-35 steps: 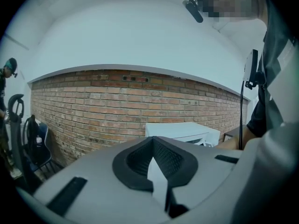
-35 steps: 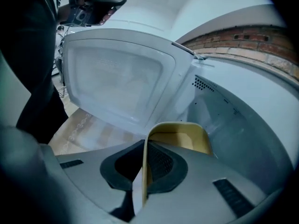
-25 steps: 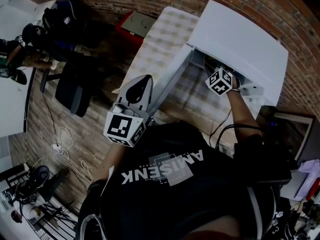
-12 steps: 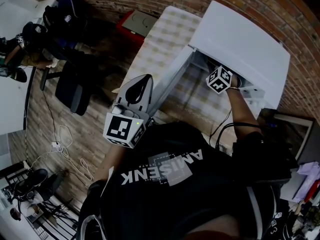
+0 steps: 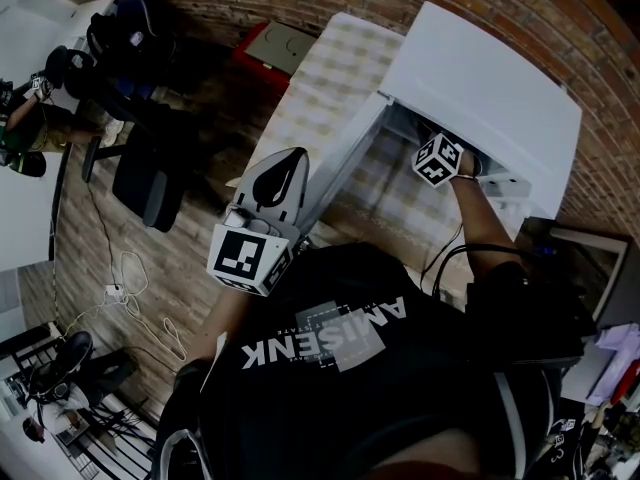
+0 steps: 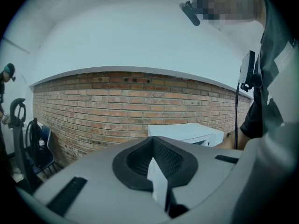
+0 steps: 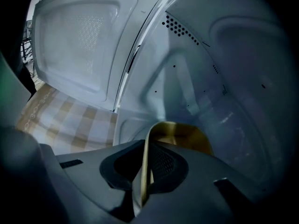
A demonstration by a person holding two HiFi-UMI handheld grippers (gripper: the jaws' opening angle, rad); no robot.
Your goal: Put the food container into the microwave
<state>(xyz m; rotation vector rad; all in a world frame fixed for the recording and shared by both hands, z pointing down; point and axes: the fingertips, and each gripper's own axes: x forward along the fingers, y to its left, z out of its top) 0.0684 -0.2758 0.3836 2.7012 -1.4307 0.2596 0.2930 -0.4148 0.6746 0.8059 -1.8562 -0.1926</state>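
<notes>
Tan, thin-walled, round-cornered food container (image 7: 183,135) hangs by its rim from my right gripper (image 7: 145,169), jaws pinched tight on that edge. It's inside the white microwave (image 7: 219,87) cavity, low toward the floor but, as far as I can judge, not set down yet. The open white door (image 7: 79,45) sits at ten o'clock, the checked tablecloth (image 7: 65,120) at eight. My left gripper (image 6: 156,174) waits outside, jaws together on nothing, facing the brick wall (image 6: 103,106). Left to do: lower, release, withdraw, probably shut the door.

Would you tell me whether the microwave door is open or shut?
Open. The door stands swung aside, and the right gripper holds the food container inside the white cavity.
</notes>
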